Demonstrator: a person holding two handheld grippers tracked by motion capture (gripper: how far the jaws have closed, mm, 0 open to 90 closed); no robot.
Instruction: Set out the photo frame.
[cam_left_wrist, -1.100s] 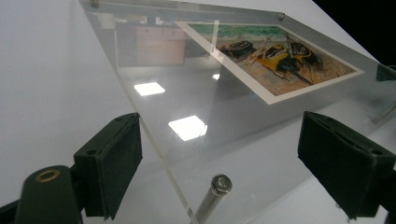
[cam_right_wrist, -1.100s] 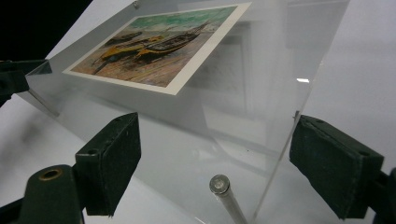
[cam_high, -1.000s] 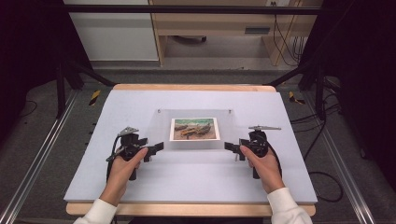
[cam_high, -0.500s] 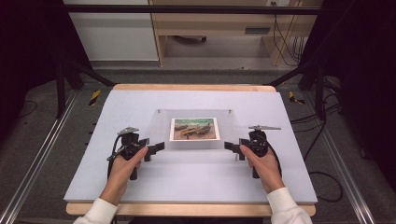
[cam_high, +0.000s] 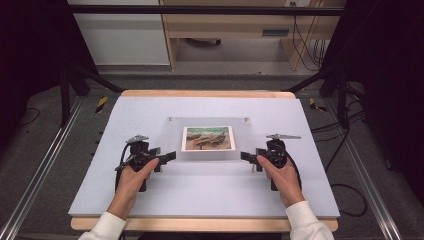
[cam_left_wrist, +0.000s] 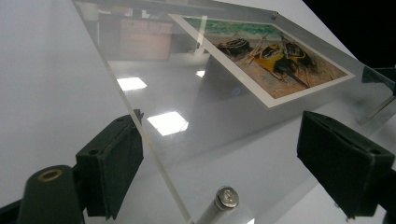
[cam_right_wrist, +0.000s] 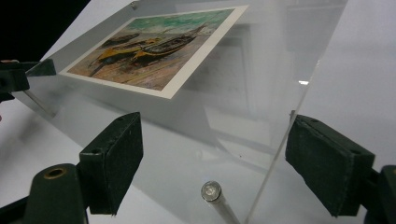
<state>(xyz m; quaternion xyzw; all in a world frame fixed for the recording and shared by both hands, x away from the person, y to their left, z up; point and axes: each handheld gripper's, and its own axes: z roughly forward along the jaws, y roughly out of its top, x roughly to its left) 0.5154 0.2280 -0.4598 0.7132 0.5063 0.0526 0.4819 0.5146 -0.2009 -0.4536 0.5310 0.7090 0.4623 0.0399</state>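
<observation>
Clear acrylic frame (cam_high: 209, 138) with boat print, left gripper (cam_high: 169, 157) and right gripper (cam_high: 246, 156) both spread apart

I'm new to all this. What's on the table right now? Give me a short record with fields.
Surface: white table
Main thing: clear acrylic frame lying flat, raised on small metal standoffs
Inside it: picture of boats on a beach
Left gripper: jaws open, at the frame's left edge, which lies between them
Right gripper: jaws open, at the frame's right edge, which lies between them
Holding: nothing clamped
</observation>
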